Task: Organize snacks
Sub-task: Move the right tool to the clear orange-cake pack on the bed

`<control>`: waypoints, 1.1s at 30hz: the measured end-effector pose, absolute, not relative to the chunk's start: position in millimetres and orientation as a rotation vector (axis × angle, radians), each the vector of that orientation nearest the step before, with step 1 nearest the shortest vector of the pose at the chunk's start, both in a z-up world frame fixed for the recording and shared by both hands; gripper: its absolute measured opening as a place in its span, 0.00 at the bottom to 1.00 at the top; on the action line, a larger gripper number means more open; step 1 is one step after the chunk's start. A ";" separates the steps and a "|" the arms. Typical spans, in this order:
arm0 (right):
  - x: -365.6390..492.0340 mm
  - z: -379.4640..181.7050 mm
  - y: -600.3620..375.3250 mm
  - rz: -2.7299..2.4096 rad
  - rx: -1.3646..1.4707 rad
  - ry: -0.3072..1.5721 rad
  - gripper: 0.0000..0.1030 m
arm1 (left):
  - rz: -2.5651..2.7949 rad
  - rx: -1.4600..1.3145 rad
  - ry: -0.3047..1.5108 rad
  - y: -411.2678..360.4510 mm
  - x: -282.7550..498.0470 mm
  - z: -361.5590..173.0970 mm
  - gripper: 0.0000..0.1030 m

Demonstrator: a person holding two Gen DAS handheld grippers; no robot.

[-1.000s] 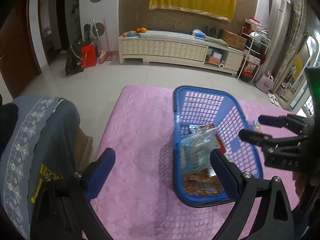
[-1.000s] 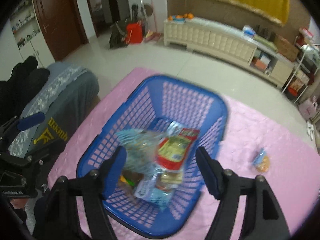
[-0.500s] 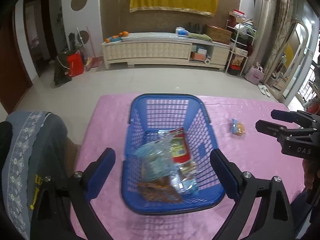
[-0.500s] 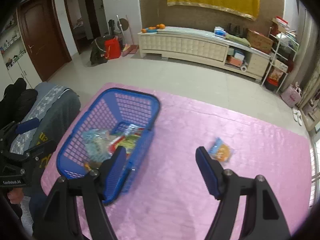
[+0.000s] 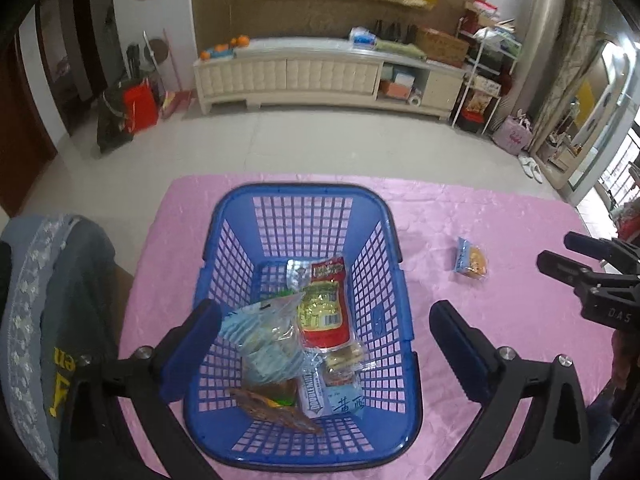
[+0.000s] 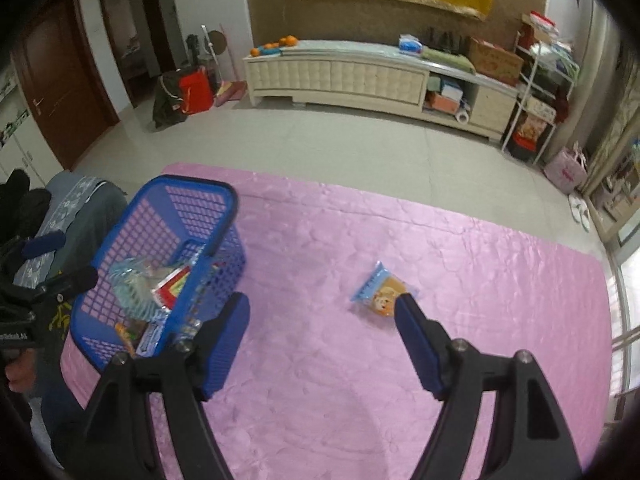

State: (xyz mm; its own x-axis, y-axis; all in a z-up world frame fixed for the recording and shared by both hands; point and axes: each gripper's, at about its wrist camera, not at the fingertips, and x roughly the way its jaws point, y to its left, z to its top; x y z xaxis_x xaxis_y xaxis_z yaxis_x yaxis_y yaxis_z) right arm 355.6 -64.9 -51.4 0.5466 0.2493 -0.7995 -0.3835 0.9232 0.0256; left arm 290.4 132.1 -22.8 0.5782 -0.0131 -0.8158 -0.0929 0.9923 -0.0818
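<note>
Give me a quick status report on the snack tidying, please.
Both grippers empty, left and right opening. One snack packet outside basket. Path clear.

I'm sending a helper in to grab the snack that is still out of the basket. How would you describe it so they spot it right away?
Start at the pink tablecloth and find the blue basket full of snacks. The stray one lies alone on the bare cloth well apart from the basket, just ahead of the right gripper. It is a small snack packet, light blue at one end and orange at the other, the only snack outside the basket.
</note>
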 end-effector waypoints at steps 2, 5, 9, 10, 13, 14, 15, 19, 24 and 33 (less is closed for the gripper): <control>364.1 -56.6 -70.6 0.353 -0.139 0.943 0.79 | 0.073 -0.109 0.984 133.9 299.9 -32.5 1.00; 379.7 -71.0 -77.0 0.337 -0.109 1.005 0.83 | 0.115 -0.096 1.040 137.4 313.8 -47.6 1.00; 404.8 -99.7 -81.9 0.315 -0.129 1.074 0.88 | 0.123 -0.089 1.072 138.1 325.8 -61.0 1.00; 410.9 -107.0 -84.0 0.288 -0.135 1.086 0.89 | 0.132 -0.074 1.076 137.5 329.1 -64.6 1.00; 429.2 -127.6 -93.1 0.247 -0.075 1.154 0.98 | 0.191 -0.076 1.079 140.5 336.4 -70.1 1.00; 436.0 -136.1 -97.6 0.254 -0.031 1.193 1.00 | 0.205 -0.094 1.084 142.5 338.7 -71.7 1.00; 443.0 -146.4 -100.5 0.264 0.019 1.244 1.00 | 0.208 -0.111 1.093 144.6 341.6 -73.9 1.00; 460.2 -165.7 -108.7 0.183 0.067 1.266 1.00 | 0.224 -0.137 1.117 149.2 352.9 -82.4 1.00; 479.0 -184.8 -110.5 0.168 0.129 1.318 1.00 | 0.218 -0.136 1.182 149.9 371.5 -95.8 1.00; 493.4 -209.7 -105.8 0.100 0.114 1.353 1.00 | 0.164 -0.100 1.183 138.2 388.0 -105.0 1.00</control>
